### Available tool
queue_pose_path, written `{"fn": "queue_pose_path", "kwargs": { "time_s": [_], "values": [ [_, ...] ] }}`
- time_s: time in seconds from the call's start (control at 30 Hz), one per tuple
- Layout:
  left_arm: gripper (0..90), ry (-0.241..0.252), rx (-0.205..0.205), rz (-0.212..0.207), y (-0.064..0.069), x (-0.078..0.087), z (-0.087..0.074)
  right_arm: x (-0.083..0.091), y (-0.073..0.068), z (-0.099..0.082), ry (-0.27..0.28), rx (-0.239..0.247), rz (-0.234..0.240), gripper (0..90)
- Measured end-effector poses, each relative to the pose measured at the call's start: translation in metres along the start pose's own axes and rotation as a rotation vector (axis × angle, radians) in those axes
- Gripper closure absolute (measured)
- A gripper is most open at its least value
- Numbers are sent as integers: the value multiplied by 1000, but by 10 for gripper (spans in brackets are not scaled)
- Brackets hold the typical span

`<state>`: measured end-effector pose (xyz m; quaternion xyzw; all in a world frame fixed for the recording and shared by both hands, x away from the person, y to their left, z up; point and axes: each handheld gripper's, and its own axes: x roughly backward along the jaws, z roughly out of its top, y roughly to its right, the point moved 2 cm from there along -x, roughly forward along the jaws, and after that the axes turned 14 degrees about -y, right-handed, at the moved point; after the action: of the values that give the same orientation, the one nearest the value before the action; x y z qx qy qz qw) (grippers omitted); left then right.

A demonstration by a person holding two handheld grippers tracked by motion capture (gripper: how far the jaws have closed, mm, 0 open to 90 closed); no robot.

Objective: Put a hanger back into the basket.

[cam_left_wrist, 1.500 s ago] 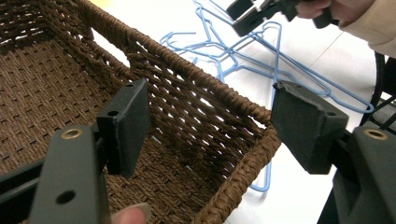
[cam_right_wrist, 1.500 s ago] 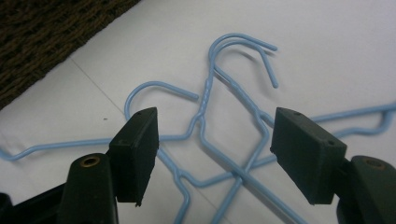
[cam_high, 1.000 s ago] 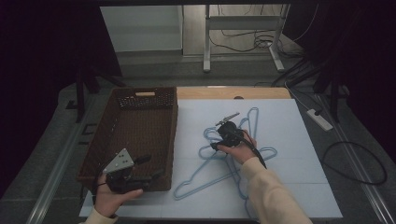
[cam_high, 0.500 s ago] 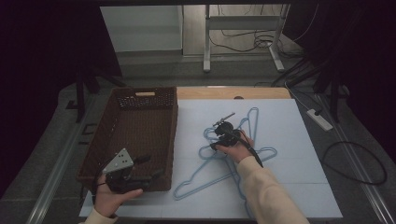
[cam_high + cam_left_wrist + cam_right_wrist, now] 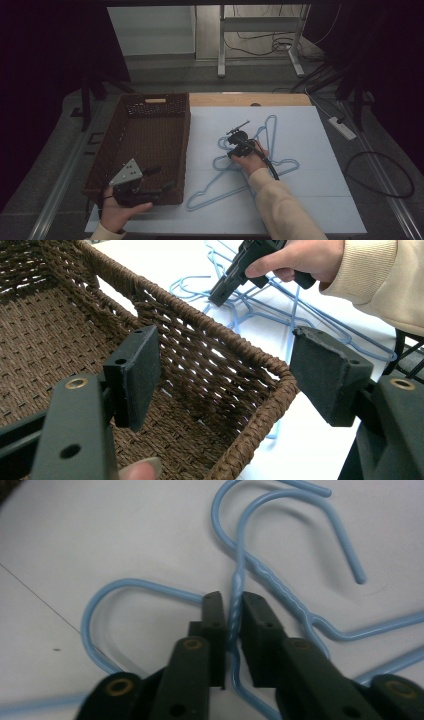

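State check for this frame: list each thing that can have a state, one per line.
right gripper: jaws just closed, shut on the twisted neck of one blue hanger
left gripper: open, holds nothing, above the basket's corner
wicker basket: empty as far as visible
other blue hangers: flat, tangled on the table

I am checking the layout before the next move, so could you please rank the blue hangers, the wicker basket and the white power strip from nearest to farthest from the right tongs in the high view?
1. Blue hangers: directly under the right tongs, which are shut on one twisted neck.
2. Wicker basket: to their left on the table.
3. White power strip: far right, on the floor beyond the table edge.
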<state>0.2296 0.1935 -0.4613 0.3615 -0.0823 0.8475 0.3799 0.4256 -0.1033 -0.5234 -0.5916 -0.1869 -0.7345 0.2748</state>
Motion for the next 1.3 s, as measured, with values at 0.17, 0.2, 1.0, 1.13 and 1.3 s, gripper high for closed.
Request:
{"fn": "queue_pose_path", "kwargs": {
  "time_s": [0.17, 0.2, 1.0, 1.13, 1.3],
  "values": [
    [293, -1, 3, 1, -1, 0, 0, 5, 0, -3, 23, -29, 27, 861],
    [293, -1, 2, 1, -1, 0, 0, 7, 0, -4, 26, -34, 37, 861],
    [293, -6, -4, 6, 3, -2, 2, 76, -1, -56, 295, 60, 87, 864],
    [293, -7, -11, 8, 5, -3, 4, 83, 2, -68, 342, 68, 107, 867],
    [294, -11, -14, 10, 8, -4, 7, 88, 5, -77, 377, 88, 120, 868]
  ]
}}
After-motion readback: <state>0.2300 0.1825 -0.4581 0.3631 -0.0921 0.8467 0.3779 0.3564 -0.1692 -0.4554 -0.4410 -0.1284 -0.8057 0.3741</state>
